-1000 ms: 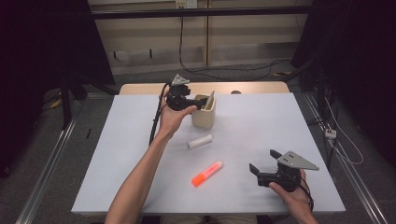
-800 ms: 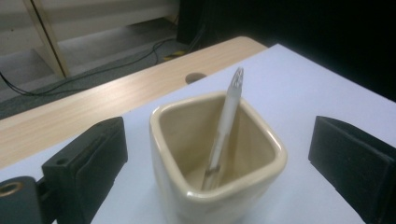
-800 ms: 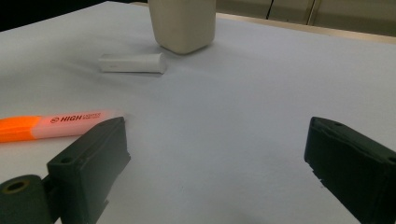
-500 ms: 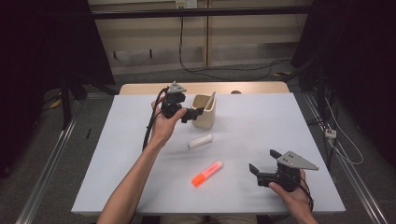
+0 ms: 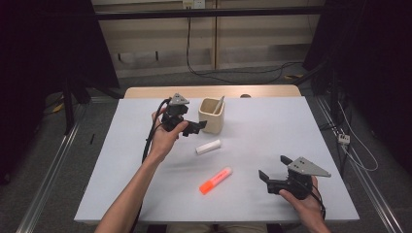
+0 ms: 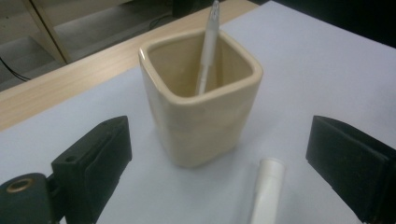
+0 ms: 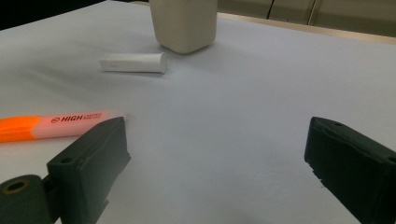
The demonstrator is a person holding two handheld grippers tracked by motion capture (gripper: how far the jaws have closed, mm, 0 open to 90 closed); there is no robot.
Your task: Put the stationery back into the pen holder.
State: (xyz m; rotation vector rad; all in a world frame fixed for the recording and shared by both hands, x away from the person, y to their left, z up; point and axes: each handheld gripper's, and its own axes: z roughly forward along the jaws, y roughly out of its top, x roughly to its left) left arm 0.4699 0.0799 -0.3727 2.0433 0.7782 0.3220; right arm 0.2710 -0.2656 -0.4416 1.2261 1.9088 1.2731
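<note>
One pen (image 5: 219,104) stands in the beige cup (image 5: 212,115). The white marker (image 5: 208,146) and orange highlighter (image 5: 215,180) lie on the tabletop (image 5: 291,131) in front of the cup, not yet stowed. Left hand-held gripper (image 5: 195,127), jaws apart and empty, is just beside the cup; right hand-held gripper (image 5: 273,175), likewise spread and empty, sits well apart from it.

Cup (image 5: 212,115): we are seeing it standing toward the table's (image 5: 316,145) far side, a pen (image 5: 219,104) leaning inside it.
Tube (image 5: 208,147): lying just in front of the cup.
Highlighter (image 5: 215,180): lying nearer us, in front of the tube.
Left gripper (image 5: 193,128): hovering just left of the cup.
Right gripper (image 5: 273,174): sitting right of the highlighter, well apart from it.
</note>
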